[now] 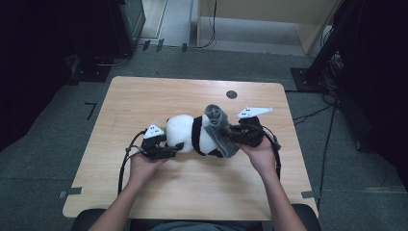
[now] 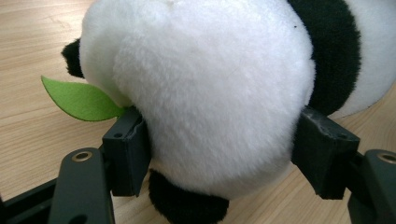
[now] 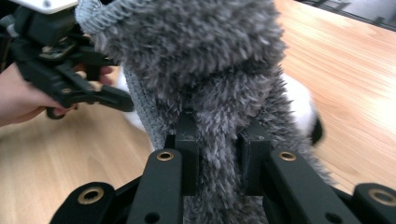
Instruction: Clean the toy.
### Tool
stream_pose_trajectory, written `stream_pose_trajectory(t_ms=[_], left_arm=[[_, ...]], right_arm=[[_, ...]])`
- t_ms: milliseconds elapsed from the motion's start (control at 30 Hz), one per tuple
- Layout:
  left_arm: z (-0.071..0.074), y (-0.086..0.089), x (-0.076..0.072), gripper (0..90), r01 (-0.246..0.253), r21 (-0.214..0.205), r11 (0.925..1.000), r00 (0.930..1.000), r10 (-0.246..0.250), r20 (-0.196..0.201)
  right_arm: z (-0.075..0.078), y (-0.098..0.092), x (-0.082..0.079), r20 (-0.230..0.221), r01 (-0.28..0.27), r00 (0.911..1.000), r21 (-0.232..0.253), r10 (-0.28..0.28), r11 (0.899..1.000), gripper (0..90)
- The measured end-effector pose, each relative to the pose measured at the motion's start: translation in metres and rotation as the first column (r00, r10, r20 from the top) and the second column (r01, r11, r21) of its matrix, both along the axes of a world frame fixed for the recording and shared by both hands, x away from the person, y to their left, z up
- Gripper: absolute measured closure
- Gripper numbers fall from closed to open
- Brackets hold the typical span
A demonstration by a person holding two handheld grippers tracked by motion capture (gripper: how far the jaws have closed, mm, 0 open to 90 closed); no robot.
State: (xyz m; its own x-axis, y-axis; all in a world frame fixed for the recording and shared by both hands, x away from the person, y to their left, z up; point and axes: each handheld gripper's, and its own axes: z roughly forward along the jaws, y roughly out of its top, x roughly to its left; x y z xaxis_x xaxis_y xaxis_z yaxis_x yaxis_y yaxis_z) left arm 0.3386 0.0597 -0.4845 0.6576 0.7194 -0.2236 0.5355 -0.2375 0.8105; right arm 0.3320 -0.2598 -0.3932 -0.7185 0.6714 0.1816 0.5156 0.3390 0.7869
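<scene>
Now the left gripper (image 2: 224, 154) clamps the white-and-black plush panda's (image 1: 192, 134) head on the wooden worktop (image 1: 144, 96), while the right gripper (image 3: 217, 158) pinches the fuzzy grey knitted cloth (image 3: 201, 60) draped over its body.

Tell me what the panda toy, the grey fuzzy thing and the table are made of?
The black-and-white plush panda toy looks like soft synthetic fur: short, dense, matte pile. The shaggy grey fabric piece seems a fluffy knit, with longer fibres and a looped knitted edge; possibly a sock or scarf. The light wooden table shows wood grain with a smooth finish, perhaps laminate.
</scene>
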Motion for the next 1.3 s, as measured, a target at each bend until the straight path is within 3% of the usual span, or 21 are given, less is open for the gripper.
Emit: stream_pose_trajectory(t_ms=[300, 467, 667, 767, 900, 1000, 1133, 1300], left_arm=[[0.0, -0.001, -0.001, 28.0, 0.001, 0.004, 1.0, 1.0, -0.001, 0.002], [0.0, -0.001, -0.001, 28.6, 0.001, 0.003, 1.0, 1.0, -0.001, 0.003], [0.001, -0.002, -0.001, 30.7, -0.001, -0.004, 1.0, 1.0, 0.001, 0.002], [0.001, -0.001, -0.001, 32.2, 0.001, -0.004, 1.0, 1.0, -0.001, 0.002], [0.001, -0.001, -0.002, 33.3, 0.001, 0.002, 1.0, 1.0, -0.001, 0.002], [0.001, -0.002, -0.002, 33.8, 0.0, 0.003, 1.0, 1.0, 0.0, 0.002], [0.002, -0.002, -0.001, 33.9, 0.001, 0.008, 1.0, 1.0, -0.002, 0.002], [0.003, -0.003, -0.002, 34.2, -0.001, 0.011, 0.9999, 1.0, 0.001, -0.001]], right_arm=[[-0.003, 0.036, -0.002, 0.0, -0.096, 0.9954, -0.039, 0.096, 0.995, 73.9], [-0.009, 0.048, 0.001, -0.003, -0.116, 0.9932, -0.053, 0.116, 0.992, 71.9], [-0.017, 0.058, 0.002, 0.08, -0.139, 0.9863, -0.076, 0.145, 0.987, 56.5], [-0.02, 0.064, 0.001, 0.124, -0.121, 0.9829, -0.125, 0.136, 0.985, 62.0], [-0.023, 0.068, 0.002, 0.121, -0.103, 0.9853, -0.143, 0.121, 0.984, 75.5], [-0.02, 0.071, 0.002, 0.099, -0.103, 0.9883, -0.127, 0.116, 0.987, 78.0], [-0.013, 0.082, -0.002, 0.094, -0.143, 0.9841, -0.083, 0.15, 0.986, 78.7], [-0.016, 0.11, -0.001, 0.106, -0.167, 0.9782, -0.114, 0.179, 0.979, 78.8]])
